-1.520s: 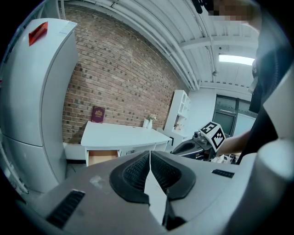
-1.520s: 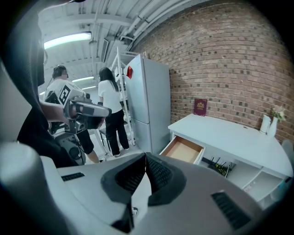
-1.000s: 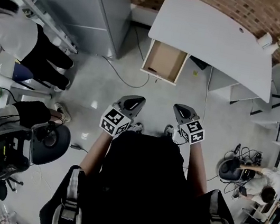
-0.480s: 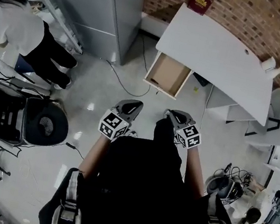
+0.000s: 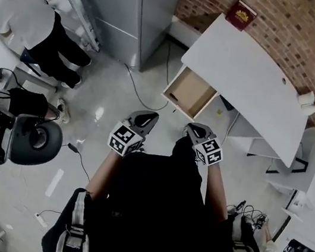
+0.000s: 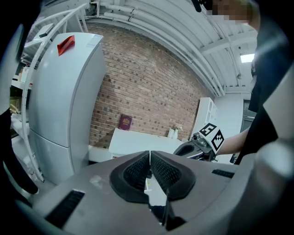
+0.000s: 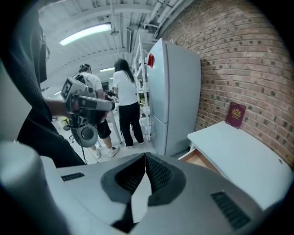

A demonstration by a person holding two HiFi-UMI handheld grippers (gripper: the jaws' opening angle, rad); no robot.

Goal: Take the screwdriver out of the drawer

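A white desk [image 5: 248, 72] stands against the brick wall, and its wooden drawer [image 5: 191, 92] is pulled open toward me. A small dark object [image 5: 174, 97] lies at the drawer's near left corner; I cannot tell if it is the screwdriver. My left gripper [image 5: 149, 116] and right gripper [image 5: 192, 128] are held side by side in front of my body, short of the drawer. Both are shut with nothing between the jaws. The left gripper view has its closed jaws [image 6: 149, 155] pointing at the desk [image 6: 142, 140]. The right gripper view shows closed jaws [image 7: 145, 157] and the drawer [image 7: 200, 159].
A dark red book [image 5: 242, 14] lies on the desk's far corner. A tall grey fridge [image 5: 127, 8] stands left of the desk, with a cable [image 5: 134, 88] trailing on the floor. A person in white [image 5: 23, 17] and an office chair [image 5: 34, 140] are at the left.
The desk and open drawer have come closer and shifted right in the head view. Both grippers stay shut and held in front of my body.
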